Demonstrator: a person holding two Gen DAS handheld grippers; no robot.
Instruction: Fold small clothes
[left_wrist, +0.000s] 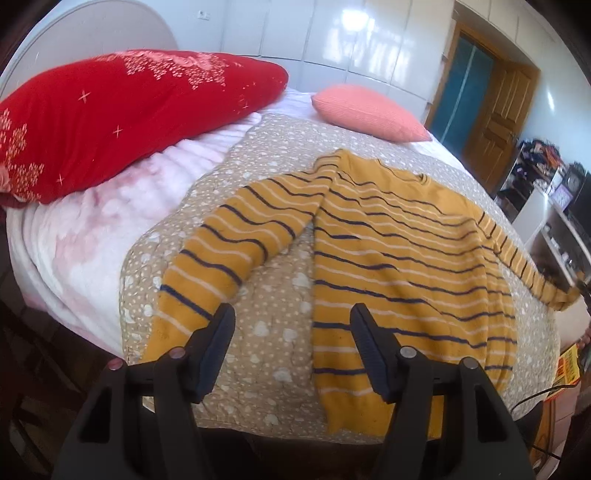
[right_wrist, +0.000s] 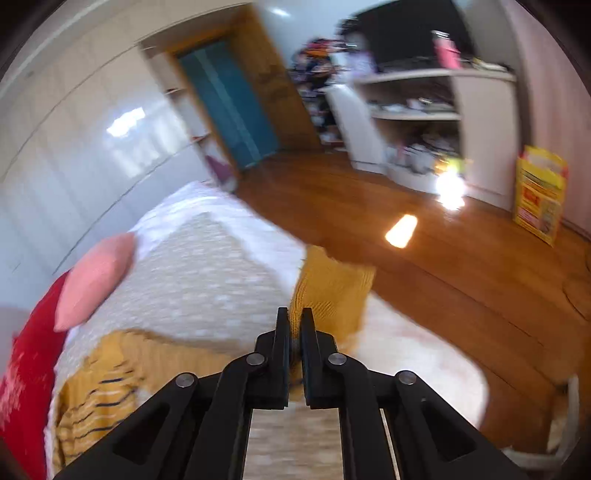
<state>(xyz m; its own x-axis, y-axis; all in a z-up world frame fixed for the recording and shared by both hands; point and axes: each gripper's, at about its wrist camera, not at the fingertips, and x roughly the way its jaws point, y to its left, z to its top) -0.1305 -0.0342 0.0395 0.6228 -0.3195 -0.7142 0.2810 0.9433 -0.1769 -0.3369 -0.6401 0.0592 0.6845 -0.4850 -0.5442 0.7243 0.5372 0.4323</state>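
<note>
A small mustard sweater (left_wrist: 399, 243) with navy and white stripes lies spread on the beige dotted quilt (left_wrist: 273, 155). Its left sleeve (left_wrist: 221, 243) lies slanted toward the near left. My left gripper (left_wrist: 291, 314) is open and empty, hovering over the quilt between that sleeve and the sweater's body. My right gripper (right_wrist: 294, 317) is shut on the cuff of the right sleeve (right_wrist: 328, 295), holding it up at the bed's right edge. The lifted right sleeve shows stretched out in the left wrist view (left_wrist: 532, 269). The sweater body shows blurred in the right wrist view (right_wrist: 110, 380).
A large red pillow (left_wrist: 122, 114) and a pink cushion (left_wrist: 369, 110) lie at the head of the bed. A pink fleece blanket (left_wrist: 92, 236) lies on the left. Wooden floor (right_wrist: 443, 266), shelves (right_wrist: 424, 110) and a yellow box (right_wrist: 539, 195) are right of the bed.
</note>
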